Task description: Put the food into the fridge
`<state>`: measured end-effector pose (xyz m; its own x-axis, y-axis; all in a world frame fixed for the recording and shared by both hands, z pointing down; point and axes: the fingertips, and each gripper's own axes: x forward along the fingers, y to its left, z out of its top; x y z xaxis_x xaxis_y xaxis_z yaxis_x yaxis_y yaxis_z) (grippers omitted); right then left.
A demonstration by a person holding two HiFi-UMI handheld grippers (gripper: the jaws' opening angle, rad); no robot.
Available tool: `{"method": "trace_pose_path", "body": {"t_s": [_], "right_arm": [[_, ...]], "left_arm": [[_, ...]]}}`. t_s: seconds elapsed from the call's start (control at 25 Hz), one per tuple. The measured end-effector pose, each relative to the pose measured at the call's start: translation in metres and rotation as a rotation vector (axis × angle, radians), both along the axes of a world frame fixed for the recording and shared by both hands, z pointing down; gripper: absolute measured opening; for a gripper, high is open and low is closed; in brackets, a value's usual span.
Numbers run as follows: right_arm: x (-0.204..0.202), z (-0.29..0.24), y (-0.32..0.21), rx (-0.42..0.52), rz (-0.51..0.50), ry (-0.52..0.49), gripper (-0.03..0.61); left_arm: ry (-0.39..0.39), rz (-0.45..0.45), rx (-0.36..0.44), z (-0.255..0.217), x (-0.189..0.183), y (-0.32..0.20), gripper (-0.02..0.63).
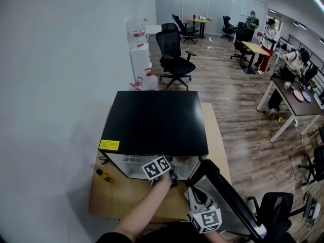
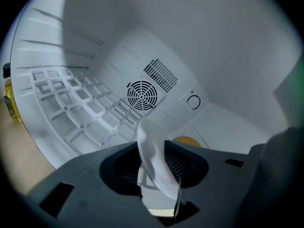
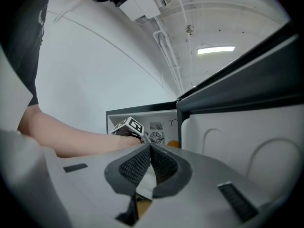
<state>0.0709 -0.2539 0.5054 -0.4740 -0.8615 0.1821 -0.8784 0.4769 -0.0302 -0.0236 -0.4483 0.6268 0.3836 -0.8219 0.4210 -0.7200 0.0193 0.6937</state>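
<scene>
Already inside the fridge (image 1: 154,120), the food (image 2: 186,140) lies on the white floor near the back wall, at about five o'clock from the round fan grille (image 2: 142,94). It is a small orange mound with a smooth, rounded top; whether it is fruit or bread is too little shown to say. It looks light and fairly firm, likely to roll if nudged. A grip across its widest part, from the sides, would suit it best. The left gripper (image 2: 156,167) reaches into the cavity with its jaws apart. A thin, glossy white strip (image 2: 148,148) curls up between the ribbed dark pads without being pinched; what it is I cannot tell. At nine o'clock a moulded white grid shelf (image 2: 71,108) leans along the wall. The right gripper (image 3: 150,156) waits outside beside the open door (image 3: 237,141), its textured pads pressed together on nothing. The cabinet is matt black outside and hard white plastic within, and it stands on a wooden table (image 1: 126,196).
</scene>
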Motion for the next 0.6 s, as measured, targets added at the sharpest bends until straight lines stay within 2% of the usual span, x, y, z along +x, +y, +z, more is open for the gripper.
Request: {"method": "trace_pose_path", "body": {"t_s": [0.12, 0.4, 0.52, 0.6], "right_arm": [[0.000, 0.006, 0.001, -0.001, -0.004, -0.008, 0.060], [-0.005, 0.006, 0.002, -0.002, -0.013, -0.019, 0.060], [-0.003, 0.008, -0.001, 0.002, -0.006, -0.015, 0.060], [-0.001, 0.007, -0.002, 0.005, 0.000, -0.010, 0.060]], "left_arm": [[-0.059, 0.026, -0.002, 0.001, -0.003, -0.001, 0.129], [-0.032, 0.100, -0.084, 0.015, 0.004, 0.003, 0.129], [-0.044, 0.110, -0.071, 0.017, 0.002, -0.001, 0.129], [-0.060, 0.107, -0.033, 0.010, 0.000, -0.003, 0.130]]}}
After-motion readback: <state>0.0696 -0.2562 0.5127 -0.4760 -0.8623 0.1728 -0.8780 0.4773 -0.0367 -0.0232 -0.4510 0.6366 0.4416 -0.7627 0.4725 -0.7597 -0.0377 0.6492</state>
